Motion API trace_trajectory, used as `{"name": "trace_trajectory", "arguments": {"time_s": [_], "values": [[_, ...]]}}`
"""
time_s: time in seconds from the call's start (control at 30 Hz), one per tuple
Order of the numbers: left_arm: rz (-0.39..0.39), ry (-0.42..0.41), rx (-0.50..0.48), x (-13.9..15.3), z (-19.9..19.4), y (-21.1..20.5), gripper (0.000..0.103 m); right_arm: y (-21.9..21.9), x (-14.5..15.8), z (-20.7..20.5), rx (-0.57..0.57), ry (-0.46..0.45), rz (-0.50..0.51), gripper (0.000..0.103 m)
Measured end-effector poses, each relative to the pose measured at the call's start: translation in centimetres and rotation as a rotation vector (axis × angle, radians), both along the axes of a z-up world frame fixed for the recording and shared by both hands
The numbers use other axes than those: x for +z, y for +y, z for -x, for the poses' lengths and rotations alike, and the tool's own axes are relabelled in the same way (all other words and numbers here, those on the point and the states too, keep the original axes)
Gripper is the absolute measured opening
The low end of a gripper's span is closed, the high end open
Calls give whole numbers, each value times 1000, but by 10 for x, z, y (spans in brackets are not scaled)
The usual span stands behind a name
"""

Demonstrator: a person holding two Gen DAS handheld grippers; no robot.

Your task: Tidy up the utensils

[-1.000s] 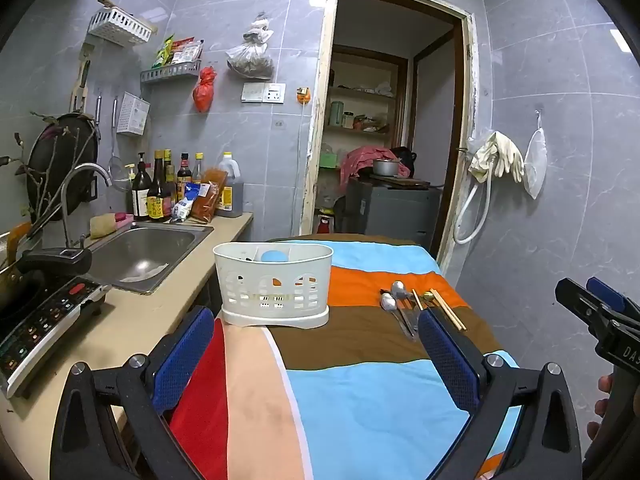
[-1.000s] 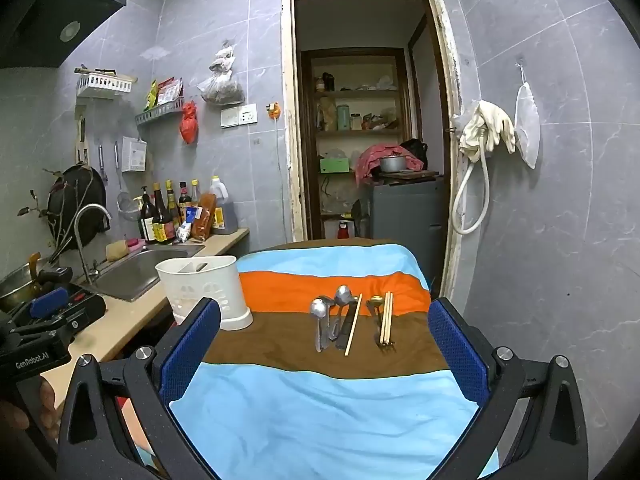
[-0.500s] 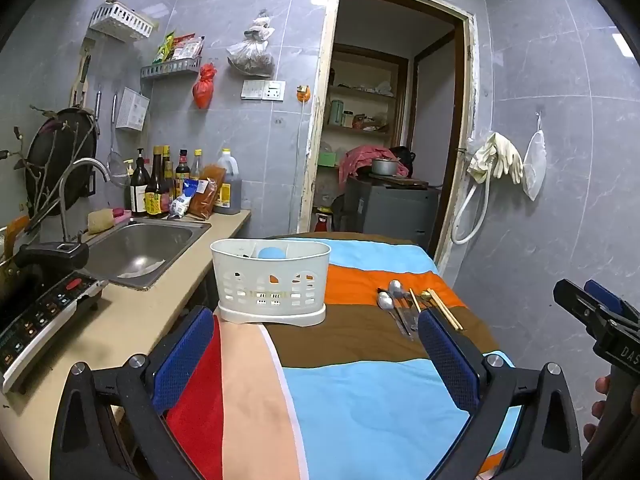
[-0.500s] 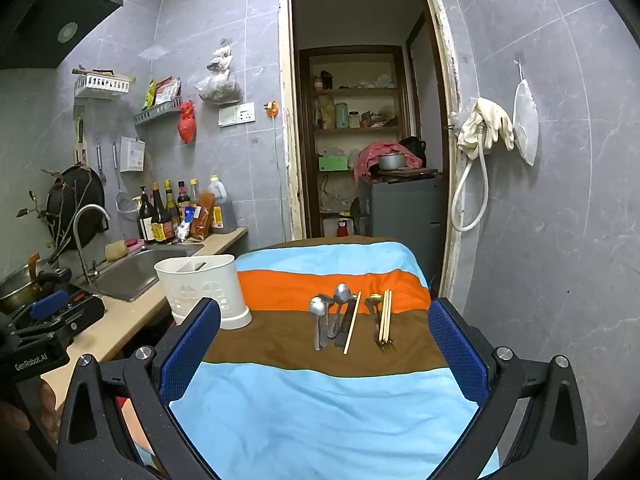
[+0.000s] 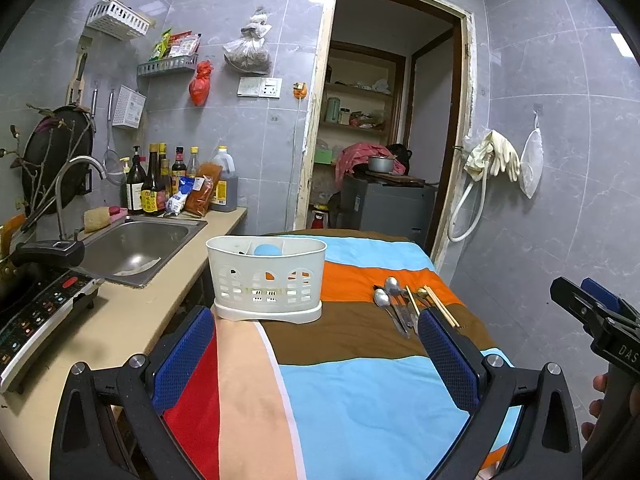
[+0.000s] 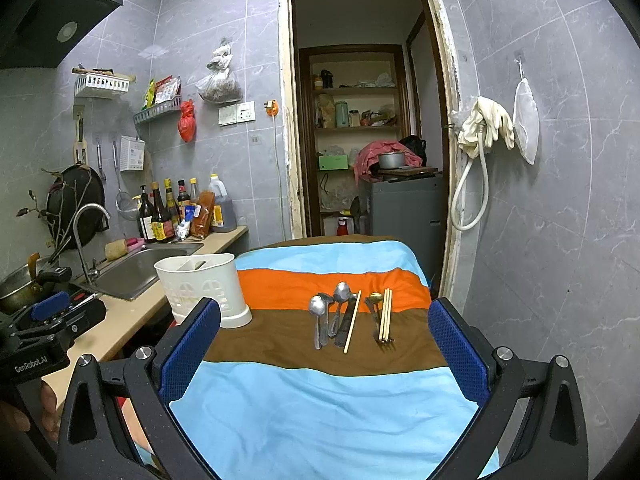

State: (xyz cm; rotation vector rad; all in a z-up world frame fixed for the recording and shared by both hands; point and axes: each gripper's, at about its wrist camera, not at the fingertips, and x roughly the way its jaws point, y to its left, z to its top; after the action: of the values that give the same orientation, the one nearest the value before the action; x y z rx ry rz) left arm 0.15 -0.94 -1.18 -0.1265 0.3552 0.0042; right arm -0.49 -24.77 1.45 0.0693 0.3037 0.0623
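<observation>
A white plastic utensil caddy stands on the striped cloth at the table's left edge; it also shows in the right wrist view. Several utensils lie in a row on the brown stripe: metal spoons, loose chopsticks, a paired set of chopsticks and a gold fork. They also show in the left wrist view. My left gripper is open and empty, short of the caddy. My right gripper is open and empty, short of the utensils.
The striped cloth covers the table. A counter with a steel sink, a stove panel and sauce bottles runs along the left. A doorway opens behind the table. A tiled wall is close on the right.
Both grippers have shifted only slightly; the left view drifted a little so the caddy and utensils sit slightly lower and further left. Nothing was grasped or moved.
</observation>
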Motion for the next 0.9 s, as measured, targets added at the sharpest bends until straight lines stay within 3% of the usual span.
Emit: {"name": "trace_trajectory", "arguments": {"time_s": [0.9], "values": [[2, 6, 1, 1, -1, 1, 102, -1, -5, -6, 2, 8, -4, 102]]}}
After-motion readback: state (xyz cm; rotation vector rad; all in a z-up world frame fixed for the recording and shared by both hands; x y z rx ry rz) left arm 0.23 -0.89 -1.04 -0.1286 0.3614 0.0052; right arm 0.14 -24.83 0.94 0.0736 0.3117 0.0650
